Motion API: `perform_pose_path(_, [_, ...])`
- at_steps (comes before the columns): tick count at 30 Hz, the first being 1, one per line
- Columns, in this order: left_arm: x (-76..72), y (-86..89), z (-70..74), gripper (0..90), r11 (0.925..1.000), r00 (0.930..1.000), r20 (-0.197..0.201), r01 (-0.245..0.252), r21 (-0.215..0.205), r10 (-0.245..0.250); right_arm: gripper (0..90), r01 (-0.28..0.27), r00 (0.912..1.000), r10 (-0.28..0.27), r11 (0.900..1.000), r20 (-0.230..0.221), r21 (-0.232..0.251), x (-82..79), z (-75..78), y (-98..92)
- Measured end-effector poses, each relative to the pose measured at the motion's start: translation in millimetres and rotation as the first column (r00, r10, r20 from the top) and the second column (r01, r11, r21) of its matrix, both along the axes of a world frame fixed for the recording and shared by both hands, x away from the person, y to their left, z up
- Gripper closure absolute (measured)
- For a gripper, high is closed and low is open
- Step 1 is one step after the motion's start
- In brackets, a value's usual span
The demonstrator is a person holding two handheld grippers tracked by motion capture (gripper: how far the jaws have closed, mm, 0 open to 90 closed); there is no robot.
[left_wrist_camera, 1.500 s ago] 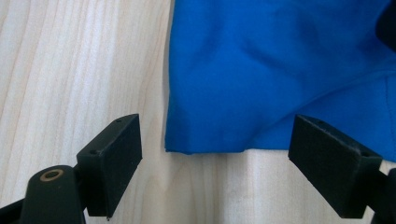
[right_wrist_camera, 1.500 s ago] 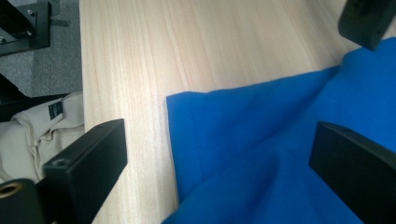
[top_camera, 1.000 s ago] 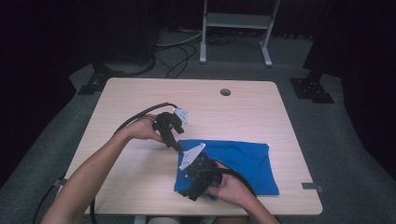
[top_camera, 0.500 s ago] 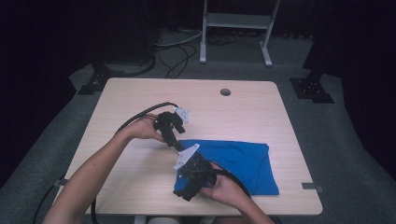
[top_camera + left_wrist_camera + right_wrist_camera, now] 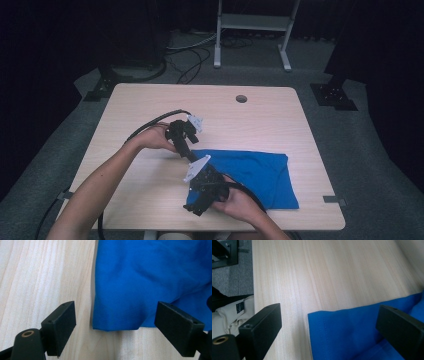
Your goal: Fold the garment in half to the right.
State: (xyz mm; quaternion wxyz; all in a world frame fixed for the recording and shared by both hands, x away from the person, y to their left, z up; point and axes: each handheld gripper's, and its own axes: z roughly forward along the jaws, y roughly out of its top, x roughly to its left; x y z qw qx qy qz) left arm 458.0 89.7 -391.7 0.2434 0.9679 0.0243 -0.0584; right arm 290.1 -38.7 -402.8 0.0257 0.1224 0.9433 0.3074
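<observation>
On the surface (image 5: 150, 105) lay a limp, light cloth (image 5: 255, 175). Both grippers, left (image 5: 115, 315) and right (image 5: 329, 325), hovered wide-jawed at its corners, likely the best grip.

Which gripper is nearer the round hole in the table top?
Left. The left gripper is at the blue cloth's far left corner, closer to the hole; the right gripper is at its near left corner.

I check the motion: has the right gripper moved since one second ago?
Yes. The right gripper has shifted toward the blue cloth's near-left corner and the table's near edge.
</observation>
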Motion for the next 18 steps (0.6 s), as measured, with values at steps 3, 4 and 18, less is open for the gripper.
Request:
perform_pose_path(3, [0.8,0.7,0.3,16.8,1.0,1.0,0.0,-0.003,-0.002,0.003,6.4,0.002,1.0,-0.002,1.0,0.0,0.0,0.1,-0.3,0.3])
perform_pose_path(4, [1.2,0.9,0.3,16.8,1.0,1.0,-0.003,-0.002,-0.004,0.002,6.4,0.004,1.0,-0.004,1.0,-0.002,0.001,0.3,-0.3,0.1])
perform_pose_path(18, [5.0,2.3,-2.6,17.3,1.0,0.9998,-0.019,-0.01,0.0,0.009,12.6,-0.004,0.9999,0.004,1.0,-0.012,-0.012,2.6,-1.8,-1.2])
